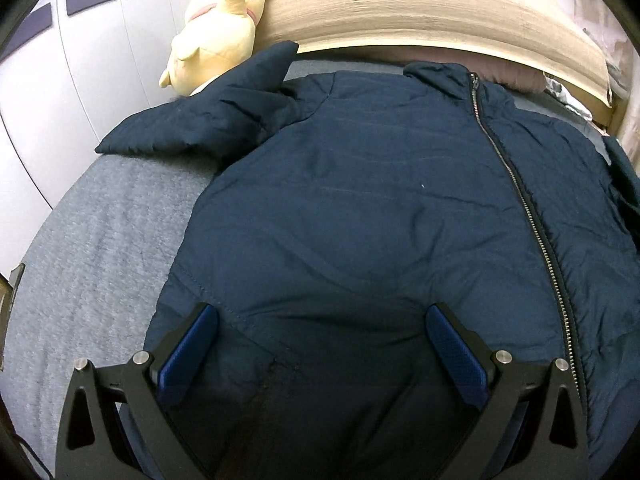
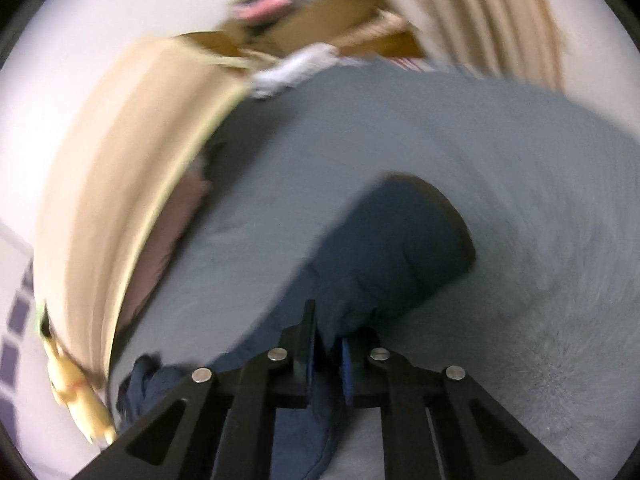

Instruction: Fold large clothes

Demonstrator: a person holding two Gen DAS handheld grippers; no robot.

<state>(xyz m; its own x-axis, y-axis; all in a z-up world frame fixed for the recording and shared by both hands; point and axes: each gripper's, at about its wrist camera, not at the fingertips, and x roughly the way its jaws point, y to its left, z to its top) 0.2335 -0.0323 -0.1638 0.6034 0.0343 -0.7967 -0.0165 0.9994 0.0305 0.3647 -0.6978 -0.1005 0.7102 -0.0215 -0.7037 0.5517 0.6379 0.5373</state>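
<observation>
One dark navy quilted zip-front jacket (image 1: 380, 208) lies spread on a bed covered by a grey-blue textured blanket (image 1: 100, 248), collar toward the pale wooden headboard (image 1: 420, 4); its one silver zipper (image 1: 520, 200) runs down the front; one sleeve (image 1: 200, 120) angles out beside a single pale yellow plush toy (image 1: 220, 28); the left hand-held gripper (image 1: 320, 344) hovers over the hem, blue pads wide apart, holding nothing; the right hand-held gripper (image 2: 326, 356) is clamped on the other navy sleeve (image 2: 392, 240), that view blurred.
</observation>
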